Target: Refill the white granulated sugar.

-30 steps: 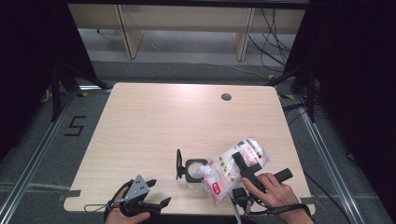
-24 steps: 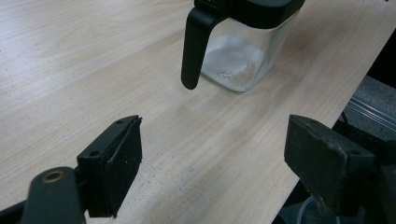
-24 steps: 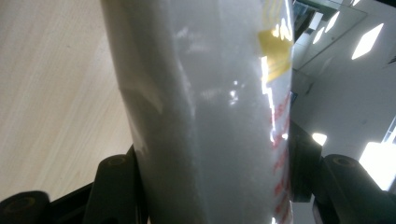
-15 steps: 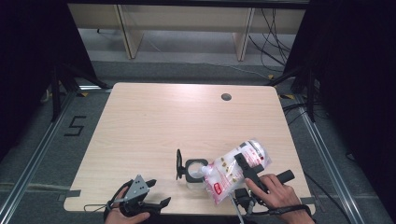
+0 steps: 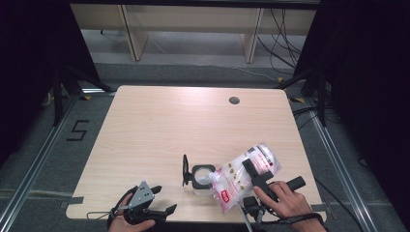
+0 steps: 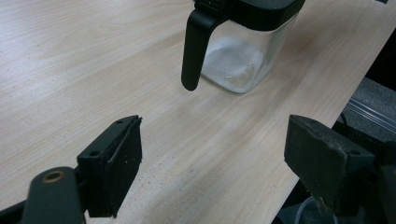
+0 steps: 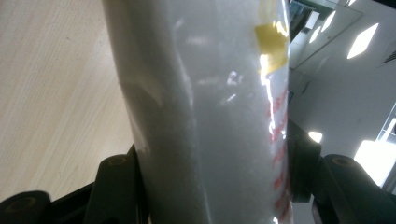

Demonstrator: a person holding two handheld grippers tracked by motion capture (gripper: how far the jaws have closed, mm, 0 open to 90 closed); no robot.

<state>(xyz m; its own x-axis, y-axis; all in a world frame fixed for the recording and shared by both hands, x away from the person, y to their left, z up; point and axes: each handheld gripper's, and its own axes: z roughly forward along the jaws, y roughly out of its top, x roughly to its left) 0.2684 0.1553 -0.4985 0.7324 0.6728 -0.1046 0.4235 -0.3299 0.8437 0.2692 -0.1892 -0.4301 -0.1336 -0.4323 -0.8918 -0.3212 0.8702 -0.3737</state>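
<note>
A: What do the 2 grippers look like?
B: Left gripper (image 5: 162, 209): black, a grey 3-cornered plate on top, square black pads (image 6: 122, 158), a brass-coloured screw. Right gripper (image 5: 252, 173): black, a cable trailing. A black strap on each wrist.

Refill bag (image 5: 244, 176) has shifted slightly: in the earliest frame its spout end sat just right of the glass jar (image 5: 200, 178); now that end leans over the jar's open mouth. The bag's far end sits a touch lower toward the right hand-held gripper (image 5: 252, 178).
</note>
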